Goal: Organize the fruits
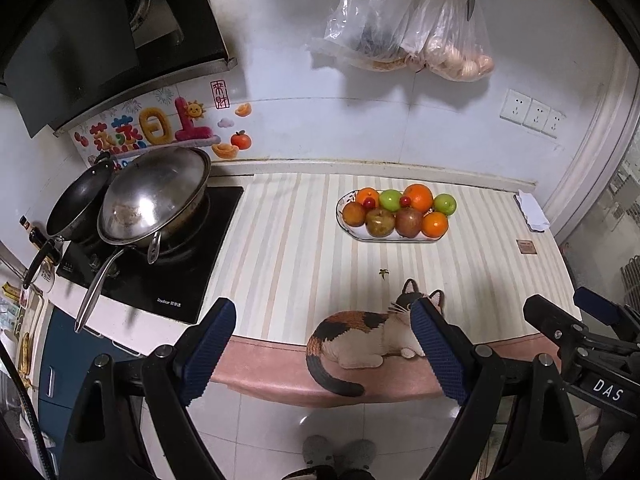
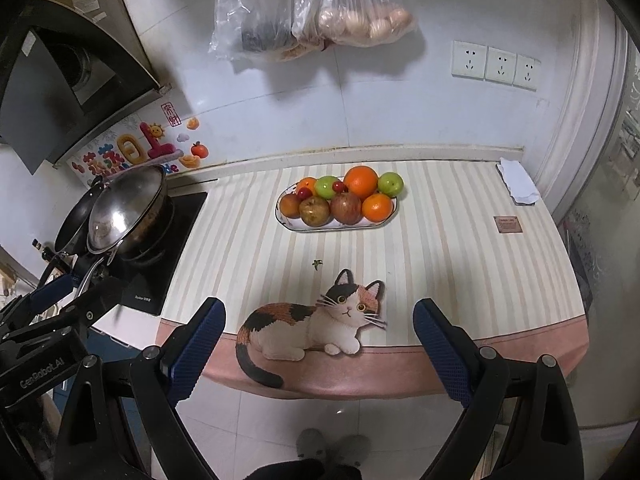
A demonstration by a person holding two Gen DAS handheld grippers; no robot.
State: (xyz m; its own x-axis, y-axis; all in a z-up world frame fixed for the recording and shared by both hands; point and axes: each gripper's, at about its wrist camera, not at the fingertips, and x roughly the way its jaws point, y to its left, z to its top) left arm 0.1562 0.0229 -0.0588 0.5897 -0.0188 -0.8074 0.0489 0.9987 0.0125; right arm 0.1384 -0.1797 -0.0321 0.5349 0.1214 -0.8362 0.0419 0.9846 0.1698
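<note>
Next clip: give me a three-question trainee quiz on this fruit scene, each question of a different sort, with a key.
1. True or false: the left gripper holds a fruit.
2. Multiple choice: the green apples sit on which side of the plate? A) the wall side B) the side nearest the grippers C) off the plate, on the cloth
3. Fill in: the printed picture at the front edge of the striped cloth shows a ____.

Key
1. False; its jaws are wide apart and empty, as are those of the right gripper.
2. A
3. cat
</note>
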